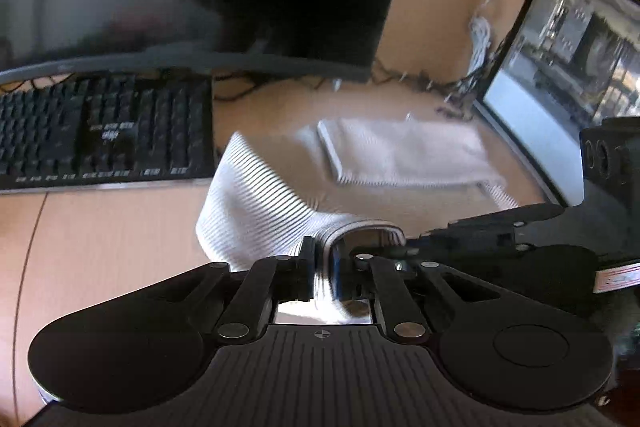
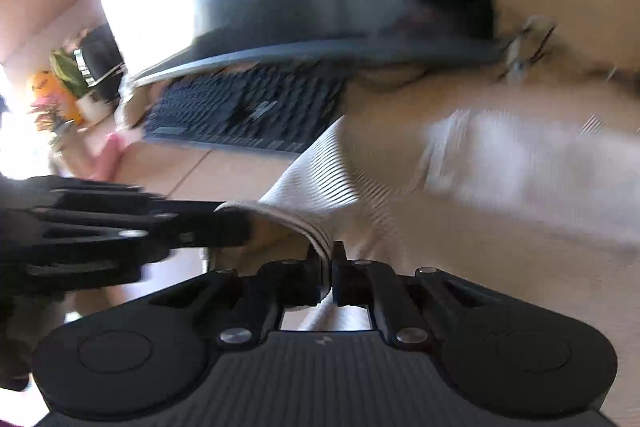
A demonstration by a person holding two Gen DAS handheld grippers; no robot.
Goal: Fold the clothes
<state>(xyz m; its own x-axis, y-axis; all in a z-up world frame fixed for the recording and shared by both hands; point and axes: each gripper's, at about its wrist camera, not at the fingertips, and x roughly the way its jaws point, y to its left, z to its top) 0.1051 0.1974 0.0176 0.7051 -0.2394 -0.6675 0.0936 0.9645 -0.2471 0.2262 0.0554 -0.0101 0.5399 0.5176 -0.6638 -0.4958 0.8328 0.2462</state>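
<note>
The striped cloth (image 1: 256, 203) is soft, light and floppy (it sags), lifted over the desk (image 1: 100, 239). The left gripper (image 1: 324, 267) and right gripper (image 2: 327, 267) both pinch its edge tight; corners are best to hold

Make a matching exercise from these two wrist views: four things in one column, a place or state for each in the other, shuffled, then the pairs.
1. striped garment
2. folded cloth
3. keyboard
4. white cable

a. lies flat on the desk beside the right-hand monitor
b. hangs from the wall socket strip
c. pinched by both claws, lifted
d. sits under the dark monitor

Pairs: 1-c, 2-a, 3-d, 4-b
</note>
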